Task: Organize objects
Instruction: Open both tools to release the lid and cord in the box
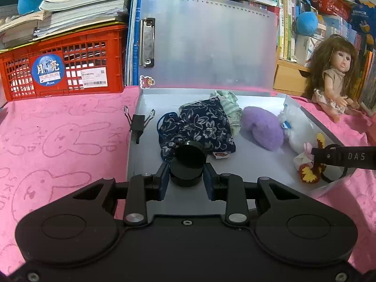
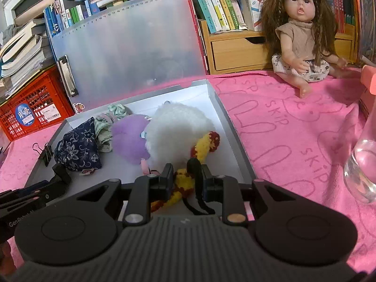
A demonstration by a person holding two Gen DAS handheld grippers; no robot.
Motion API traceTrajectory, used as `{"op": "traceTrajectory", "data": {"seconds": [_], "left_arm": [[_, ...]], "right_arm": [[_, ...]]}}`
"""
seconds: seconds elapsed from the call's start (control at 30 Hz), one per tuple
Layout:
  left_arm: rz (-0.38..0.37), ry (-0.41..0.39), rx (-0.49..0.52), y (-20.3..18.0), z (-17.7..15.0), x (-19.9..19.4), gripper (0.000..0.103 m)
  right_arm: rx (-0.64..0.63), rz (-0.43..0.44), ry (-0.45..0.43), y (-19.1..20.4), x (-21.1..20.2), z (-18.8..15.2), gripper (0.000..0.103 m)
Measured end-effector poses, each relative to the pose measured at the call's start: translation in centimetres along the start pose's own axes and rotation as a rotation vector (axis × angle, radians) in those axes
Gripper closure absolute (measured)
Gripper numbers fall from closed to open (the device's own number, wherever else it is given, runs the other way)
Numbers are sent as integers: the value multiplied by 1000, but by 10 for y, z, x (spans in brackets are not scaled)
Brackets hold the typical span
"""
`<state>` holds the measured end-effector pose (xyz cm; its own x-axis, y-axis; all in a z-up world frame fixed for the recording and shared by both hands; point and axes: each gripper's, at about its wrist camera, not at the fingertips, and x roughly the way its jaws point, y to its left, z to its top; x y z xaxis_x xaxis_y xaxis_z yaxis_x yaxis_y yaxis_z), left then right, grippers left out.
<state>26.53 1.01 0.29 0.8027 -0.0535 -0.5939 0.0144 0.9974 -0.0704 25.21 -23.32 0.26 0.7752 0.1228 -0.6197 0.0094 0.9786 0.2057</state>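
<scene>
Frosted translucent plastic box lid [image 1: 211,47], fuzzy pink towelling cloth [image 1: 58,141], glossy red plastic crate [image 1: 70,70].

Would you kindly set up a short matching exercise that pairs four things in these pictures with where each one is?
Things:
1. black round container
2. yellow and red knitted toy
3. doll
4. binder clip

Places:
A. on the box's left wall
B. between the left gripper's fingers
C. sitting on the pink cloth
D. in the right gripper

Pairs: 1-B, 2-D, 3-C, 4-A
</scene>
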Motion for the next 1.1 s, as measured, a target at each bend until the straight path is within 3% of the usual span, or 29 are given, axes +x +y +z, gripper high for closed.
{"op": "traceTrajectory", "data": {"seconds": [0.07, 0.13, 0.2, 0.73, 1.1], "left_arm": [[-6, 1, 4, -1, 0, -2, 73], [-6, -5, 13, -2, 1, -6, 73], [-8, -21, 27, -3, 2, -12, 70], [-68, -89, 91, -10, 3, -65, 46], [-105, -66, 136, -15, -20, -84, 36]], "right_arm": [[4, 0, -9, 0, -3, 0, 70], [12, 0, -34, -1, -8, 0, 52], [13, 8, -58, -2, -14, 0, 45], [14, 75, -115, -7, -58, -1, 28], [-126, 109, -148, 8, -93, -25, 22]]}}
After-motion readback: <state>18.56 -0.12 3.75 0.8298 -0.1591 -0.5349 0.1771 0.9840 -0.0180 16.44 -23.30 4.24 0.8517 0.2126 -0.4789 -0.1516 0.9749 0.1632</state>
